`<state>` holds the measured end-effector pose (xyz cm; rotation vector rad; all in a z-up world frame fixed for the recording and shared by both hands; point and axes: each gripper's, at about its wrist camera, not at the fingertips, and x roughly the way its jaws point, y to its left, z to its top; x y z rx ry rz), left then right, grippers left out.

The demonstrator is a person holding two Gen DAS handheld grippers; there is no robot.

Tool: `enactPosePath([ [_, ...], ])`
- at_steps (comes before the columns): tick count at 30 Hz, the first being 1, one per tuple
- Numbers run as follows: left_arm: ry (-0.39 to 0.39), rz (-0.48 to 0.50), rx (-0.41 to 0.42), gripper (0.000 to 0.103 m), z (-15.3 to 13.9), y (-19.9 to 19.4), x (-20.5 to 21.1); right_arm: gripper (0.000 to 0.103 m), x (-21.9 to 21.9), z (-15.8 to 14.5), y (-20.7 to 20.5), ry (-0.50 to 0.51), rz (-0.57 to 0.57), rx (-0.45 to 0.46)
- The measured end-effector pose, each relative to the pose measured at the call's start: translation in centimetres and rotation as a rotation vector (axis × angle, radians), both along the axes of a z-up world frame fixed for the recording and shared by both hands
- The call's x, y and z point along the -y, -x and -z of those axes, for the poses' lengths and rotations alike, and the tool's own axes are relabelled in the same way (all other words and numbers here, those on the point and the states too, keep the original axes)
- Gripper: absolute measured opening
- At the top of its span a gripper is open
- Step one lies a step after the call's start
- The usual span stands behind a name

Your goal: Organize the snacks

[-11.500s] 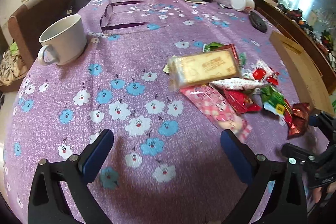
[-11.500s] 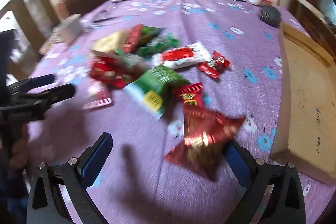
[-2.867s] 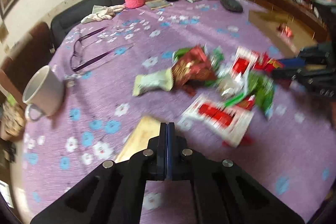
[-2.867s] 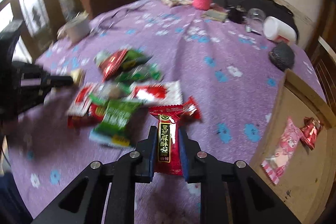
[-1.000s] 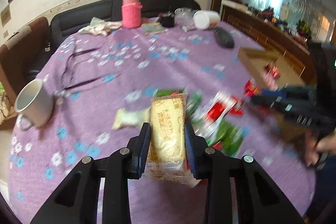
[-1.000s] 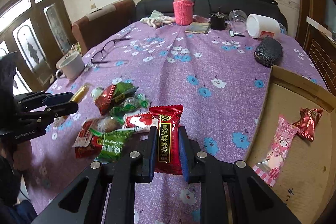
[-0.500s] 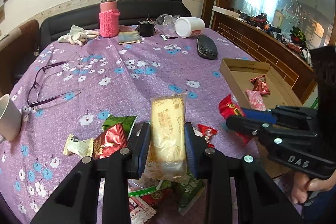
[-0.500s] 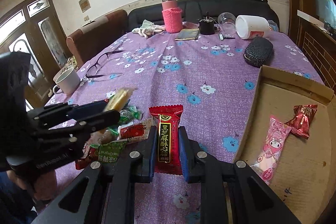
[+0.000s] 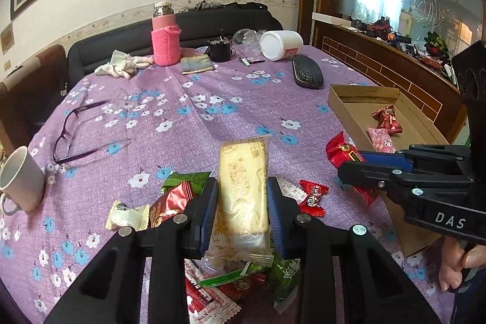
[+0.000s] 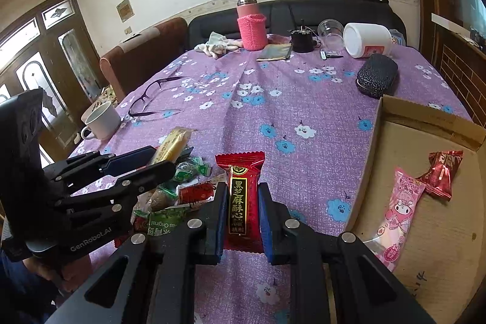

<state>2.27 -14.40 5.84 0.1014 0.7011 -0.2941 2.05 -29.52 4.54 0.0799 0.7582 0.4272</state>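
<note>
My left gripper is shut on a long pale yellow cake packet, held above the pile of snacks on the purple flowered tablecloth. In the right wrist view the same left gripper shows at the left with the yellow packet. My right gripper is shut on a red sesame snack packet, lifted above the cloth. From the left wrist view, the right gripper shows side on with the red packet. The cardboard box at the right holds a pink packet and a red wrapper.
A white mug and glasses lie at the left. A pink flask, a cloth, a white tub and a black case stand at the far end. A sofa runs behind the table. A hand holds the right gripper.
The left gripper with the yellow packet has swung right toward the box side, then held still. The right gripper and its red packet have barely moved.
</note>
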Motion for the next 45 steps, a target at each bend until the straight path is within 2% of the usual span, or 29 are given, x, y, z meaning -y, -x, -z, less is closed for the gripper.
enactPosePath([
  [9, -0.081, -0.013, 0.090, 0.028, -0.3, 1.2, 0.7, 0.020, 0.2, 0.2, -0.4, -0.011, 0.010, -0.011],
  [14, -0.095, -0.005, 0.101, 0.028, -0.4, 1.3, 0.9, 0.020, 0.3, 0.2, -0.4, -0.014, 0.012, -0.012],
  [17, -0.059, 0.008, 0.057, 0.028, -0.3, 0.8, 0.5, 0.021, 0.5, 0.2, -0.4, -0.017, 0.017, -0.013],
  [23, -0.054, 0.028, -0.062, 0.030, 1.3, -1.0, -0.1, 0.021, 0.7, 0.2, -0.5, -0.023, 0.027, -0.022],
  [26, -0.054, 0.038, -0.095, 0.037, 1.9, -1.6, 0.1, 0.021, 0.7, 0.2, -0.4, -0.022, 0.026, -0.021],
  [28, -0.056, 0.035, -0.101, 0.051, 2.1, -1.8, 0.2, 0.021, 0.8, 0.1, -0.4, -0.022, 0.028, -0.016],
  [29, -0.057, 0.039, -0.110, 0.053, 2.2, -2.0, 0.2, 0.021, 0.9, 0.0, -0.3, -0.020, 0.034, -0.011],
  [35, -0.116, 0.042, -0.225, 0.054, 2.4, -4.2, 1.0, 0.021, 1.7, -0.1, -0.1, -0.051, 0.049, -0.009],
  [39, -0.114, 0.048, -0.291, 0.054, 1.7, -5.8, 1.0, 0.021, 2.2, -0.4, -0.1, -0.060, 0.062, -0.003],
  [45, -0.243, 0.082, -0.340, 0.054, 2.8, -8.3, 2.8, 0.021, 3.0, -0.6, -0.1, -0.082, 0.080, -0.004],
])
